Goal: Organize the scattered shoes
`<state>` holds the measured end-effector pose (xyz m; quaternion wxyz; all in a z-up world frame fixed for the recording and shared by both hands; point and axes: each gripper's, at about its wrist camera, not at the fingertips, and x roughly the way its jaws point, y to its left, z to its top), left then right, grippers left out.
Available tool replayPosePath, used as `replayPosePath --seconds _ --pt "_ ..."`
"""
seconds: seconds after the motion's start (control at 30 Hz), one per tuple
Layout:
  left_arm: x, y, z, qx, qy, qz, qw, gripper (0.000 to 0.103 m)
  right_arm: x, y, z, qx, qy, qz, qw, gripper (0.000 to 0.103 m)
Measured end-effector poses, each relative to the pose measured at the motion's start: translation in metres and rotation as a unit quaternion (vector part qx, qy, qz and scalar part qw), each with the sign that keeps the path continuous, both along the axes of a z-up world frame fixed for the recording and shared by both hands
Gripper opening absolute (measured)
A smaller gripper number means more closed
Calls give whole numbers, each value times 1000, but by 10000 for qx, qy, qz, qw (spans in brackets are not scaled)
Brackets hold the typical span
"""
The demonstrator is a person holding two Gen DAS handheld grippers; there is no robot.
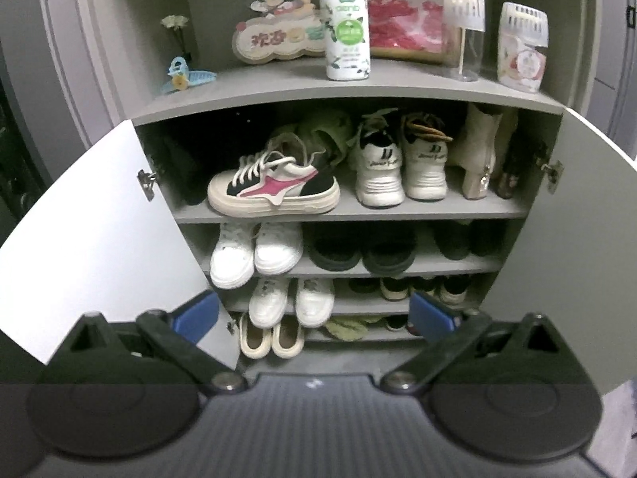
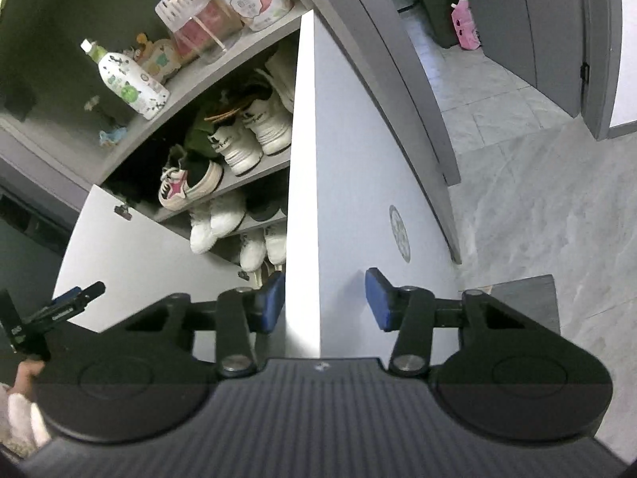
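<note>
- Door handling appears to be the step in hand: the right hand-held gripper (image 2: 324, 304) is set astride the free edge of the right cabinet door (image 2: 338, 207), with 1 blue pad (image 2: 271, 303) on the inner side of the panel and the other blue pad (image 2: 378, 298) on the outer face.
- Jaws of the right hand-held gripper are partly open; the inner pad lies against or just beside the door edge, while a clear gap is seen between the outer pad and the panel, so nothing is clamped yet.
- Before any swing is attempted, the grip is best seated squarely on the edge and closed fully — a half-closed hold on a thin, smooth panel is likely to slip.
- Swinging is best done along the hinge's arc, and slowly, so that the door is not twisted.
- Left hand-held gripper (image 1: 314, 310) is seen wide open and empty, angled downward and facing the open shoe cabinet (image 1: 350, 213) from the front, well clear of the shelves.
- Right hand-held gripper is angled downward too, pointed along the door toward the tiled floor (image 2: 537, 199).
- Shoes are all seen inside the cabinet, none in either grip: the pink-and-black sneaker (image 1: 274, 187) lies sideways across the top shoe shelf, beside a pair of white trainers (image 1: 402, 167) and a cream boot (image 1: 479, 155).
- Its placement could be tidied — that is a judgement only.
- Whether any shoe is left on the floor cannot be told.
</note>
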<state>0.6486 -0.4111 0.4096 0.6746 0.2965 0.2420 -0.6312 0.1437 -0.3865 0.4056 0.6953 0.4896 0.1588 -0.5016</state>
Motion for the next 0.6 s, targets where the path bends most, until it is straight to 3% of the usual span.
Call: replayPosePath --seconds 0.17,0.3,0.5,0.6 --pt "10 -6 -2 80 308 -251 9992 103 9 -5 5 -10 37 538 9985 50" --pt "28 -13 -7 81 600 -419 9973 103 17 -11 2 191 -553 583 9966 50" --pt "68 -40 -15 -153 1314 -975 9864 103 64 -26 -8 562 -1205 76 9911 48" --pt "98 -65 -18 -285 1355 -1356 9810 103 102 -32 -9 588 -1319 -481 9884 48"
